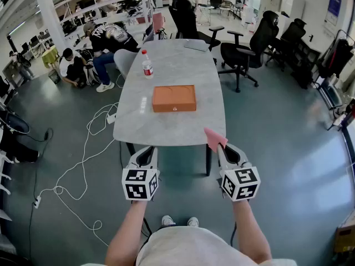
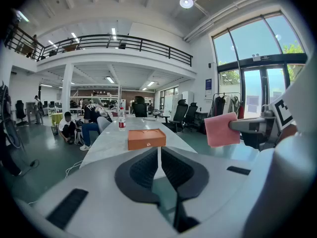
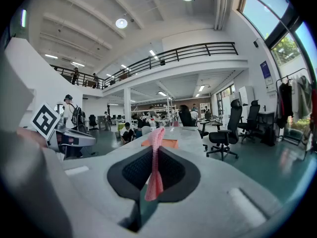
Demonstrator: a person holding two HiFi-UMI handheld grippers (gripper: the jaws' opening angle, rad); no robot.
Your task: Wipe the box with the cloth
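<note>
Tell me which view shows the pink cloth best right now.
Left gripper view: the cloth faces it flat and whole, pinched in the right gripper. The right gripper view sees it only edge-on between the jaws, and the head view shows just a small corner.

worktop [image 1: 166,123]: grey marbled top, centre | bottle [image 1: 147,64]: upright, red cap, far-left part of worktop | flat grey item [image 1: 197,45]: far end of worktop | office chairs [image 1: 244,51]: black, far right | white cable [image 1: 83,159]: looped on floor [image 1: 277,132], left | person [image 1: 72,68]: crouched, far left
</note>
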